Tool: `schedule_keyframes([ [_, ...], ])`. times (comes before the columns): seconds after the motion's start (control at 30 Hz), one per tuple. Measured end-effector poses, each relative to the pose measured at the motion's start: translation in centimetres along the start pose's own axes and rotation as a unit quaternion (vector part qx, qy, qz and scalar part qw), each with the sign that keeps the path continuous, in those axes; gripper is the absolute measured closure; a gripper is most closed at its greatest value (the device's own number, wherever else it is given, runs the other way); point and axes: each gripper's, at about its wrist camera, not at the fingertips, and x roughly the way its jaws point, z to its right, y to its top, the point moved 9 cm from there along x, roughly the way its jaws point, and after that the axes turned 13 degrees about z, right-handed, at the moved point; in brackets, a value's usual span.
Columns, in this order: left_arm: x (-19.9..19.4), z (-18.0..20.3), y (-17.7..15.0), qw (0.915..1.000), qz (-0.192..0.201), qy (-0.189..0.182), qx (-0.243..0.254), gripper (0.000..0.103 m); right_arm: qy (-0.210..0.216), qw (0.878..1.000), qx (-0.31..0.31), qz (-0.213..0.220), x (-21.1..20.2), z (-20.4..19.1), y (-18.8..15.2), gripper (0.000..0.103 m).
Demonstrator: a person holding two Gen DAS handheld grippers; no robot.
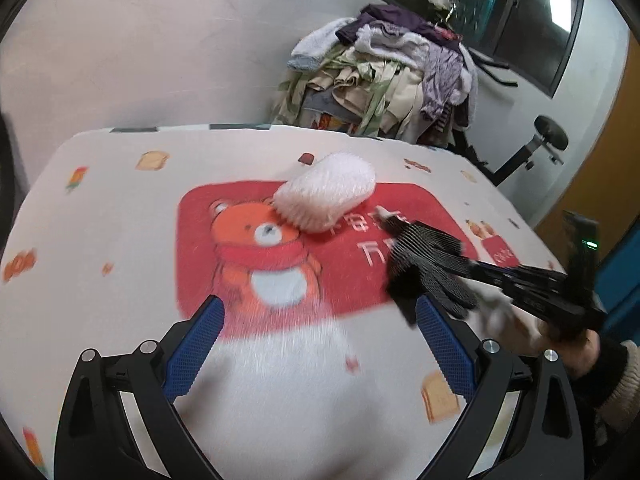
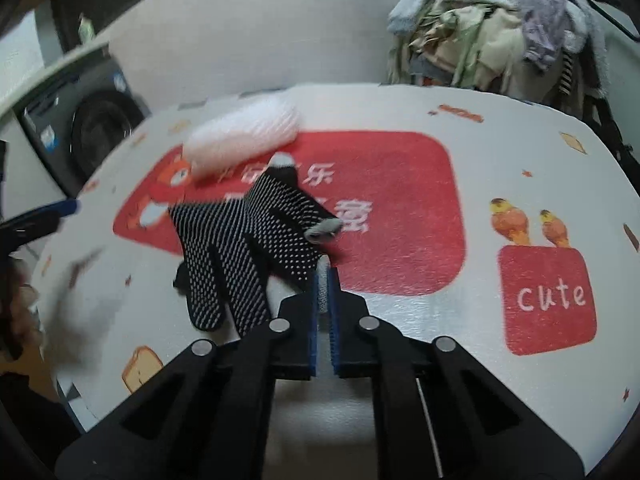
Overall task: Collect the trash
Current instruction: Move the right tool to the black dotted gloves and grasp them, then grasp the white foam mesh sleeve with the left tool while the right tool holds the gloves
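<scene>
Two claws over one bench (image 2: 500, 160), w/ a printed cloth: red panel, bear, toast motifs. My right claw (image 2: 325, 280) is clenched on the grey cuff edge of a black dotted glove (image 2: 248, 240); its blue pads pinch the fabric between them, no gap visible. Glove lies spread on the red panel, fingers toward the camera in right-wrist view, most of it resting on the cloth. Seen from the left wrist, same glove (image 1: 424, 264) sits just ahead of my right-side blue pad. My left claw (image 1: 320, 312) is released, pads wide apart, nothing between them, above the bear print. White foam net (image 1: 328, 196) lies beyond the glove, near it; contact unclear (blur). Clothes pile (image 1: 392, 80) behind the bench.
</scene>
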Motion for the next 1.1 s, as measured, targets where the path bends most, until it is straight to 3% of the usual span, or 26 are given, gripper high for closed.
schedule_keyframes([
  [0.17,5.8,0.0,2.3,0.9994,-0.014,-0.006,-0.031,0.011,0.003,1.000,0.011,0.000,0.1,0.4,0.1,0.094],
  [0.43,12.7,2.1,5.5,0.9959,-0.027,0.015,0.085,0.013,0.012,0.999,0.037,-0.006,0.4,1.1,0.0,0.094],
  [0.6,15.7,2.2,4.7,0.9892,-0.074,0.040,0.120,0.021,0.013,0.999,0.038,-0.006,0.4,1.1,0.0,0.094],
  [0.67,16.0,1.8,4.5,0.9882,-0.083,0.046,0.120,0.031,0.013,0.999,0.037,-0.006,0.3,1.0,0.0,0.094],
  [0.7,16.1,1.6,4.4,0.9881,-0.085,0.047,0.119,0.043,0.014,0.999,0.037,-0.005,0.4,1.0,0.0,0.094],
  [0.8,15.2,0.9,4.8,0.9913,-0.076,0.041,0.099,0.064,0.015,0.999,0.035,-0.005,0.3,0.9,-0.1,0.094],
  [0.97,11.3,0.8,5.2,0.9949,-0.054,0.030,0.080,0.069,0.011,0.999,0.032,-0.002,0.2,1.0,0.0,0.094],
  [1.1,6.5,1.2,5.0,0.9974,-0.034,0.015,0.062,0.069,-0.003,0.999,0.029,0.028,-1.5,0.9,0.9,0.094],
])
